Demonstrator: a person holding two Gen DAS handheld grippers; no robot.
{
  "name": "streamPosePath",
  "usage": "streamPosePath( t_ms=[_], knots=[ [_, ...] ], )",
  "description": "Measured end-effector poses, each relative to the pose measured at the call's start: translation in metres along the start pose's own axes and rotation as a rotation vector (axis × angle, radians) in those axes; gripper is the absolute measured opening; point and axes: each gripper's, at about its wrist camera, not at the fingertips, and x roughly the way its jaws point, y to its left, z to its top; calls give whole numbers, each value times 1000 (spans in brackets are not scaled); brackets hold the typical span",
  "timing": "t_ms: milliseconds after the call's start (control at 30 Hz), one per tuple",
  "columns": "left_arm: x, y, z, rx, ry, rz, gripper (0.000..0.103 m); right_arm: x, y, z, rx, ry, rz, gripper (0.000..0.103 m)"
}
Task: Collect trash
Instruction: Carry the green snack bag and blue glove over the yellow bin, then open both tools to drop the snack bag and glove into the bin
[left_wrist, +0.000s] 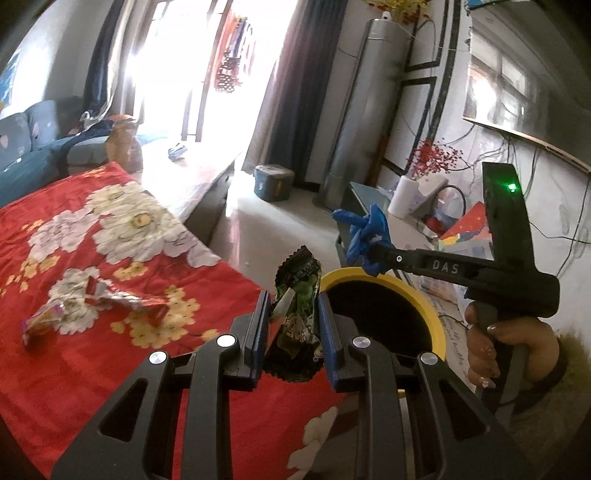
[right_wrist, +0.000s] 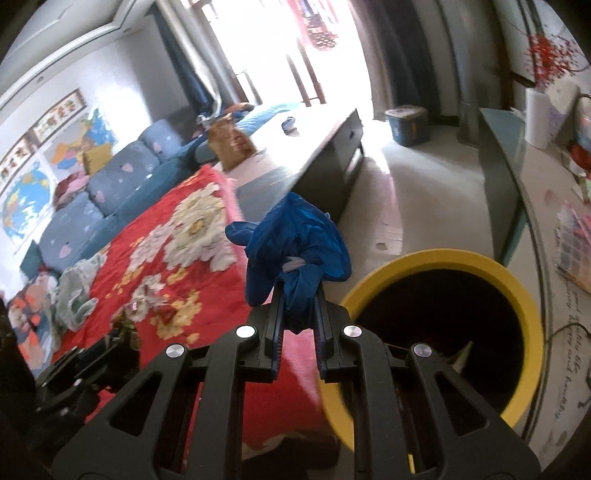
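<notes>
You are clamping the crumpled green foil snack wrapper (left_wrist: 295, 317) in your left hand-held gripper (left_wrist: 293, 325), nearly closed, beside the round yellow-rimmed bin (left_wrist: 428, 306) for dropping. Your right hand-held gripper (right_wrist: 299, 314) is pinching the scrunched blue plastic glove (right_wrist: 295, 236) near that rim, while a torn silver wrapper (left_wrist: 92, 302) is lying mid-bed on the red floral bedspread (left_wrist: 74, 369).

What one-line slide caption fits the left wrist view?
Left gripper clamps a green snack wrapper beside the yellow bin; right gripper brings a blue glove.
</notes>
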Motion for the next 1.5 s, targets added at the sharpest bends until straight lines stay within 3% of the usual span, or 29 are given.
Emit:
streamPosePath(
  t_ms=[567, 1267, 1333, 1400, 1433, 1500],
  knots=[
    [47, -61, 2, 105, 43, -105, 24, -2, -75, -6, 104, 9, -162, 10],
    [124, -107, -26, 190, 150, -209, 27, 0, -140, -25, 235, 66, -212, 13],
    [134, -114, -27, 200, 152, -228, 33, 0, -145, -26, 255, 65, -212, 22],
    [142, -119, -29, 215, 166, -232, 52, -2, -150, -26, 277, 57, -220, 34],
    [147, -121, -30, 221, 176, -227, 57, -4, -152, -26, 286, 50, -224, 41],
    [150, -119, -32, 223, 187, -211, 76, -9, -155, -25, 303, 28, -235, 44]
  ],
)
